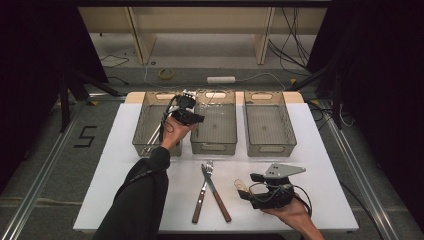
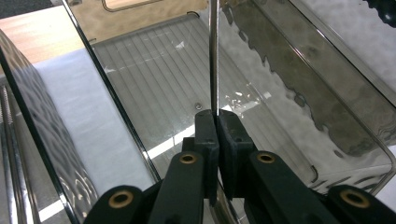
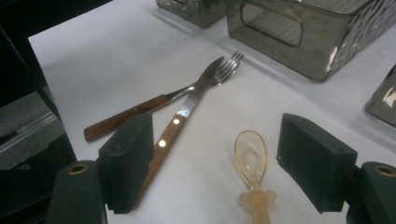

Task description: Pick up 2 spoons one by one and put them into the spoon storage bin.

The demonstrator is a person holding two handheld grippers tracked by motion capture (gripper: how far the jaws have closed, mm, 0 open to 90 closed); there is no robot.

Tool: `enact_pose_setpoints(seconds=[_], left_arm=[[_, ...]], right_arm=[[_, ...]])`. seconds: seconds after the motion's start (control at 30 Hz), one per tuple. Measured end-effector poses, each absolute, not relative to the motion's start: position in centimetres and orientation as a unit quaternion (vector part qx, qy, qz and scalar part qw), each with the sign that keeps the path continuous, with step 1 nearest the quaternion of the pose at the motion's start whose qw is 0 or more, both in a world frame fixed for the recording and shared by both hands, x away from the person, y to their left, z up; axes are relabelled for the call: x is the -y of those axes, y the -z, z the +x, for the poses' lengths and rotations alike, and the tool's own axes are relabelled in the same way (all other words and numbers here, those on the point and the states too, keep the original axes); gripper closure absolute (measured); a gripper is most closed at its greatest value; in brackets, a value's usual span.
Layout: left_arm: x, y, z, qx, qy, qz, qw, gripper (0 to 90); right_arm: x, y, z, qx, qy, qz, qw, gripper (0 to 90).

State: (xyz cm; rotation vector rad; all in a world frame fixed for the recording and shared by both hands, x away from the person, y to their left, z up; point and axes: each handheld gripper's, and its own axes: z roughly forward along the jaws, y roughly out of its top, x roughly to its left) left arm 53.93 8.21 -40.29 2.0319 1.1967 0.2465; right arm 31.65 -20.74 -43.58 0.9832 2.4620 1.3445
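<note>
The left gripper (image 2: 215,122) is clamped on a thin metal rod (image 2: 213,56) (which utensil it belongs to I cannot tell), holding it upright over the middle bin (image 2: 299,88). The right gripper (image 3: 212,163) rests low over the table (image 3: 102,70), jaws wide apart, with a clear spoon (image 3: 251,158) lying between them, untouched. A fork (image 3: 140,109) and knife (image 3: 187,112) lie crossed nearby.
</note>
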Motion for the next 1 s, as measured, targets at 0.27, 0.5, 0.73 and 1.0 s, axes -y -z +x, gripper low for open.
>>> enact_pose_setpoints(seconds=[0.27, 0.5, 0.73, 1.0], left_arm=[[-8.1, 40.0, 53.8, -0.466, -0.088, 0.791, 0.387, 71.8], [-8.5, 38.9, 52.8, -0.461, -0.076, 0.797, 0.382, 53.3], [-9.9, 37.4, 50.7, -0.447, -0.073, 0.797, 0.399, 37.4], [-12.1, 37.2, 47.9, -0.428, -0.076, 0.797, 0.420, 29.9]], right_arm=[[20.8, 43.6, 31.7, -0.825, -0.451, 0.330, 0.085, 28.2], [20.8, 43.5, 31.7, -0.824, -0.452, 0.332, 0.085, 28.1], [20.9, 43.5, 31.8, -0.823, -0.450, 0.336, 0.087, 28.1], [21.1, 43.5, 31.9, -0.823, -0.447, 0.341, 0.088, 28.1]])
